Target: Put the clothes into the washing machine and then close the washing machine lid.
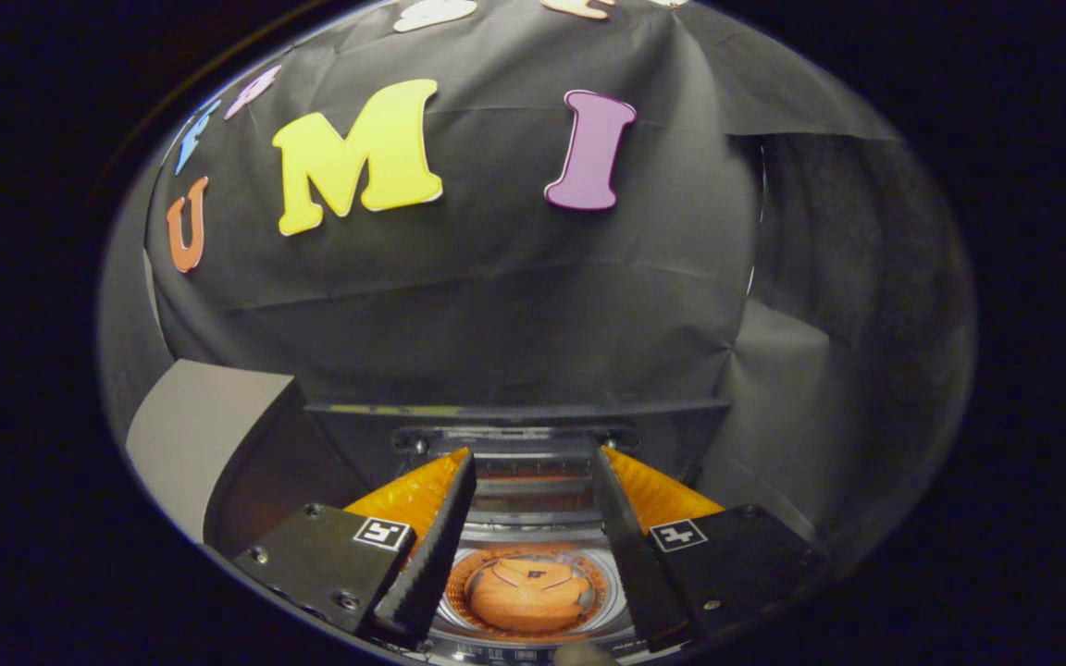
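My gripper (533,453) hovers over a top-loading washing machine (533,529), its fingers spread open and holding nothing. Down between the fingers I look into the round drum, where an orange garment (528,594) lies crumpled on the bottom. The machine's dark lid (514,427) stands raised just beyond the fingertips, and its glass gives a faint orange reflection. The fingers hide the machine's left and right sides.
A grey panel (204,435) leans to the left of the machine. Black cloth forms the booth's wall (496,305) close behind the raised lid and wraps round to the right.
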Demonstrator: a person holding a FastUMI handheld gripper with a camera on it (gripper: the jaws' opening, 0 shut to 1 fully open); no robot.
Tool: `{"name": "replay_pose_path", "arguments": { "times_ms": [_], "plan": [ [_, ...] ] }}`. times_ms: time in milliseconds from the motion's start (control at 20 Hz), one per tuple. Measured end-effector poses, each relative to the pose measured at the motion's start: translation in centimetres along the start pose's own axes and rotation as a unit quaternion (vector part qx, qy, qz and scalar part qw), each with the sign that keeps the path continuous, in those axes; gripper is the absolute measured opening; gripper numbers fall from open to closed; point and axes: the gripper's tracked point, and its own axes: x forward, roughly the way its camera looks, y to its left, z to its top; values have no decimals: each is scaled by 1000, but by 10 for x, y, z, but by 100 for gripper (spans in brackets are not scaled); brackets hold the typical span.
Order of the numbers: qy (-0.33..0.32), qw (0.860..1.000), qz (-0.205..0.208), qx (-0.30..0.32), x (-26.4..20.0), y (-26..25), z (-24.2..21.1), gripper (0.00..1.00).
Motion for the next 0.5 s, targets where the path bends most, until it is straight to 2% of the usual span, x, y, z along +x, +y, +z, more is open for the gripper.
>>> {"name": "replay_pose_path", "arguments": {
  "times_ms": [500],
  "plan": [
    [2, 1000, 1, -11, 48, 18, 41, 80]
  ]
}}
